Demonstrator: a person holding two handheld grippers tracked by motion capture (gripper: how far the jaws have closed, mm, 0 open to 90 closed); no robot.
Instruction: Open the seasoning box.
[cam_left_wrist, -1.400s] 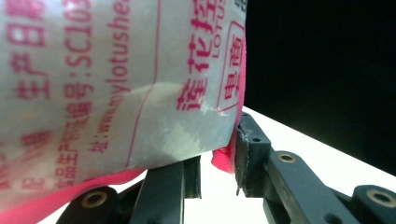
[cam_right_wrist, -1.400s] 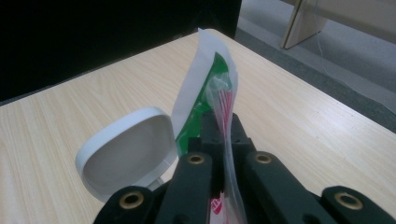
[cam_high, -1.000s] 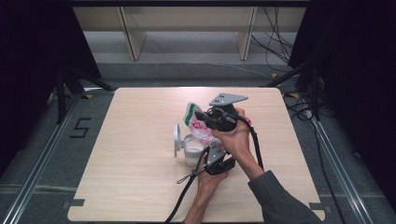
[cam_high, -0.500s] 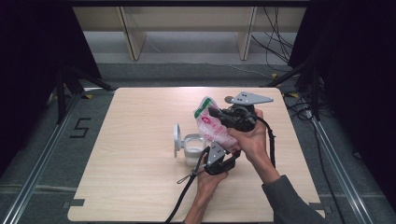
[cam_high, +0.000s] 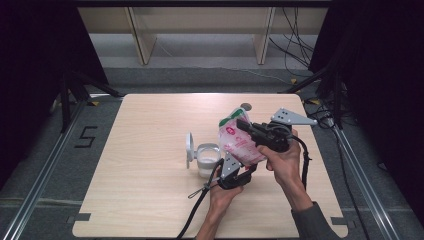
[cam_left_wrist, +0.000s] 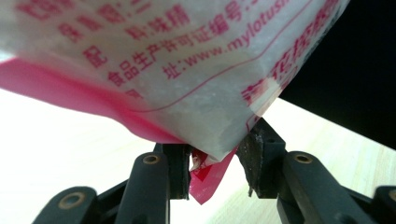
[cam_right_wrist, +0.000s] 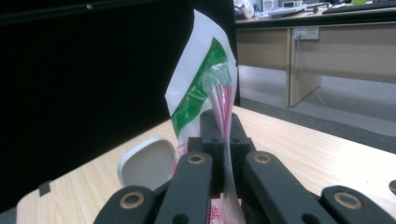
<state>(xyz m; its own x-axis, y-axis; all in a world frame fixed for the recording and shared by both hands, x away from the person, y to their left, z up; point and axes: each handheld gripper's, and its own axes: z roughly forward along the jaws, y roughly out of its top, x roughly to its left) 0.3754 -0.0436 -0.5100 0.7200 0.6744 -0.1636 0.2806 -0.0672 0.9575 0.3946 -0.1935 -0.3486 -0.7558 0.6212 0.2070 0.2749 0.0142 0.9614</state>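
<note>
A clear plastic bag (cam_high: 239, 146) of white granules, with red print and a green top strip, hangs above the table. My right gripper (cam_high: 243, 125) is shut on its top edge, and the film is pinched flat between the jaws (cam_right_wrist: 222, 122). My left gripper (cam_high: 233, 166) sits under the bag. Its jaws have just been opening and now stand apart (cam_left_wrist: 217, 161), with the bag's bottom corner (cam_left_wrist: 205, 182) loose between the pads. Left of the bag stands a small white jar (cam_high: 207, 162) with its hinged lid (cam_high: 189, 149) up; the right gripper view shows that lid (cam_right_wrist: 144, 164) too.
The light wooden table (cam_high: 145, 125) has bare room to the left and at the back. A small dark round spot (cam_high: 246, 106) lies behind the bag. Dark curtains flank the table, and desks and cables stand beyond its far edge.
My right gripper has carried the bag to the right, from above the jar to beside it. The left hand has stayed in place under the bag.
</note>
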